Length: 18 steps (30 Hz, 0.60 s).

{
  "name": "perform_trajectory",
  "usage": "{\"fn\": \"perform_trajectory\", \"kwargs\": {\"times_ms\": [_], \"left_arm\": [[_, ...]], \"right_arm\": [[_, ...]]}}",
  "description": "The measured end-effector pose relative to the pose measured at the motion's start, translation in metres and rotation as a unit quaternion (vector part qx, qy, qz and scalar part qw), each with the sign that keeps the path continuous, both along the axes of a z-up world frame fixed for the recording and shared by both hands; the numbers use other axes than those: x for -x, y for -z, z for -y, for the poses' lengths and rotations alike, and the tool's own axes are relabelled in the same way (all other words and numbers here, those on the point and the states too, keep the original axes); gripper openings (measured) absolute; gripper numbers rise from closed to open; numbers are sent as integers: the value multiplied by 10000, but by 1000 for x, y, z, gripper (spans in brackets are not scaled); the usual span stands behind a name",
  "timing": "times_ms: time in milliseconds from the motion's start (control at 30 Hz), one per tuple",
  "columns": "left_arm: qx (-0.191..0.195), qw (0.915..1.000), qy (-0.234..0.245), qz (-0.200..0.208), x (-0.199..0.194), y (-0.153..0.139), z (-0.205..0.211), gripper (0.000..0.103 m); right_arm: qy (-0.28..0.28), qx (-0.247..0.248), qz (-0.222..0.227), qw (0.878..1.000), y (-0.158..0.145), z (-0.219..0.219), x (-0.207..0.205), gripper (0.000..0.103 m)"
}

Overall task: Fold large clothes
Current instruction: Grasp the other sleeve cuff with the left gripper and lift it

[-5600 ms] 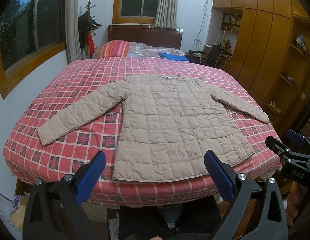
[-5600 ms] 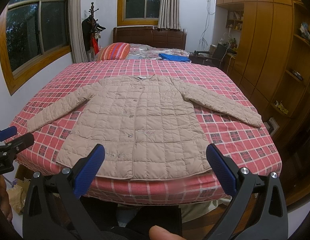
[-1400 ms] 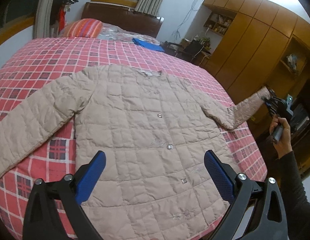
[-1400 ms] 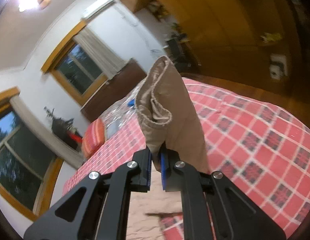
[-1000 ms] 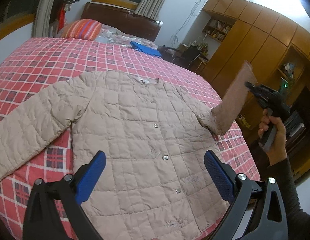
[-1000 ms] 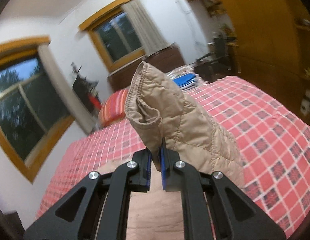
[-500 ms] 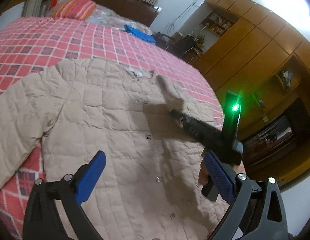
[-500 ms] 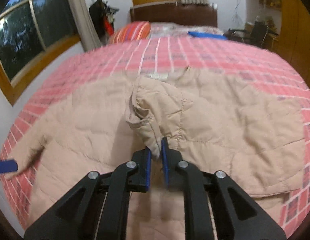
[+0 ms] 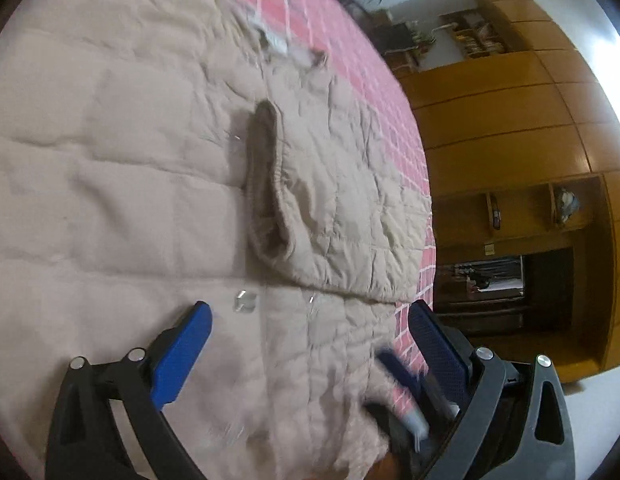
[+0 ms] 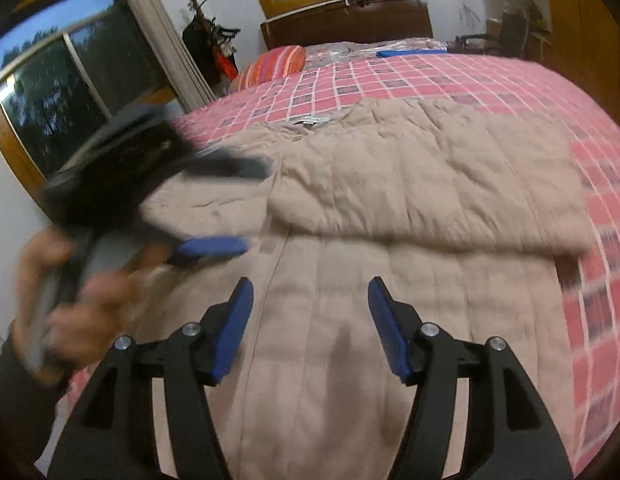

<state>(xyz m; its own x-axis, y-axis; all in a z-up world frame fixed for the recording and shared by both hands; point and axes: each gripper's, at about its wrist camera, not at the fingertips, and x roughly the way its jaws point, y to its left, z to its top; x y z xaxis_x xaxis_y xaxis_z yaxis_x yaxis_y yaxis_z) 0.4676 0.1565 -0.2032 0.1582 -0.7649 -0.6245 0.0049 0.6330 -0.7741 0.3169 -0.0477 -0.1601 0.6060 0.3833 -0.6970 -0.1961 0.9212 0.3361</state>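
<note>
A beige quilted jacket (image 10: 341, 320) lies flat, front up, on the bed. Its right sleeve (image 10: 429, 200) is folded across the chest, and the cuff (image 9: 266, 184) rests near the button line below the collar (image 9: 278, 46). My right gripper (image 10: 310, 304) is open and holds nothing, hovering low over the jacket's lower front. My left gripper (image 9: 310, 336) is also open, close over the jacket's middle. In the right wrist view the left gripper (image 10: 238, 206) shows blurred at the left, gripped by a hand (image 10: 70, 320). The jacket's left sleeve is out of view.
The bed's red checked cover (image 10: 509, 80) runs back to a striped pillow (image 10: 274, 64), a blue item (image 10: 409, 53) and a dark headboard (image 10: 349, 20). A window (image 10: 50, 92) is at the left. Wooden wardrobes and shelves (image 9: 509, 120) stand past the bed's right edge.
My right gripper carried the right sleeve over the jacket's front, let go of it and is now open. My left gripper dropped in close over the jacket.
</note>
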Motion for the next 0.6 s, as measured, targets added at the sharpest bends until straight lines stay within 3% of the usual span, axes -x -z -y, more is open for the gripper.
{"fn": "perform_trajectory", "kwargs": {"times_ms": [167,233,300,333,467,600], "left_arm": [[-149,9996,-186,-149,-24,6,9,97],[-333,9992,-151,-140,-28,2,14,90],[-906,9958,-35,-94,-31,-2,17,31],[-966,9953,-33,-104,-32,-1,18,24],[-950,9954,85,65,-33,-13,17,14],[-928,9940,233,528,-31,-58,10,12]], "right_arm": [[105,-370,44,9993,-2,9,33,65],[102,-479,23,9988,-1,10,40,65],[83,-554,50,9984,-1,10,48,65],[75,-585,56,9982,-1,11,50,65],[49,-656,95,9978,0,8,65,65],[74,-621,142,9979,-1,5,76,65]]}}
